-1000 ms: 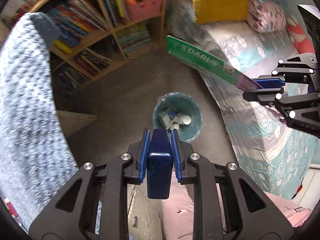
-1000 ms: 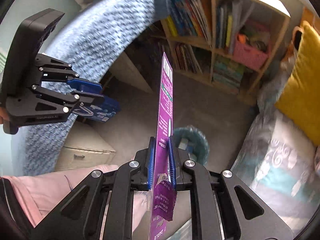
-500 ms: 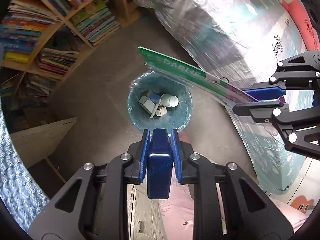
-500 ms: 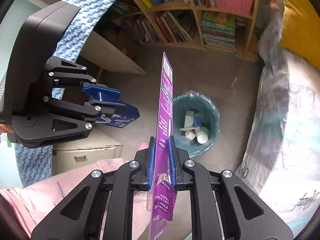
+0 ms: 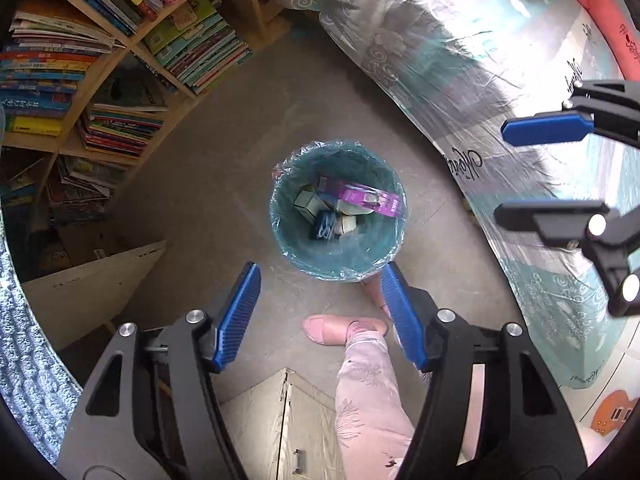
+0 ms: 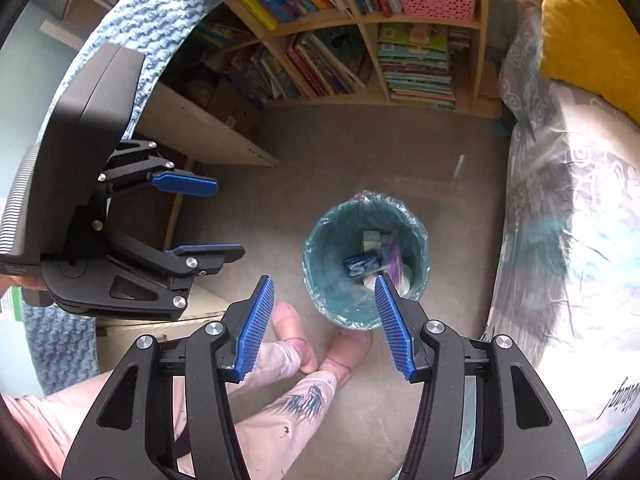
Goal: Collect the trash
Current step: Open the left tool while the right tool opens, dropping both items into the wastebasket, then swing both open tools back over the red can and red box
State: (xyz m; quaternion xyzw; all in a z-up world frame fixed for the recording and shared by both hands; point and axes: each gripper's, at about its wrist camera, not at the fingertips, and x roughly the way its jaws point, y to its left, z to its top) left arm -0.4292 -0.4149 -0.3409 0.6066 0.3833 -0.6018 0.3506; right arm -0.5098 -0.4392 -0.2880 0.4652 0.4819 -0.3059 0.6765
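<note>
Both sets of fingers are opening and have nothing between them now — the left gripper point(image 5: 320, 316) let go of its blue box point(image 6: 362, 266) and the right gripper point(image 6: 324, 324) let go of the purple pack point(image 5: 366, 199). Both now lie down in the teal bin point(image 5: 384, 258) on the floor. This trash is collected — the hands are free for more.

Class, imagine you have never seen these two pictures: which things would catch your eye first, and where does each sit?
First, the teal-lined trash bin on the grey floor mid-frame, with a purple package and a blue box lying inside. Next, the left gripper and right gripper above it, jaws opening with nothing between them. Behind stands a crammed bookshelf; a patterned bed cover runs alongside.
</note>
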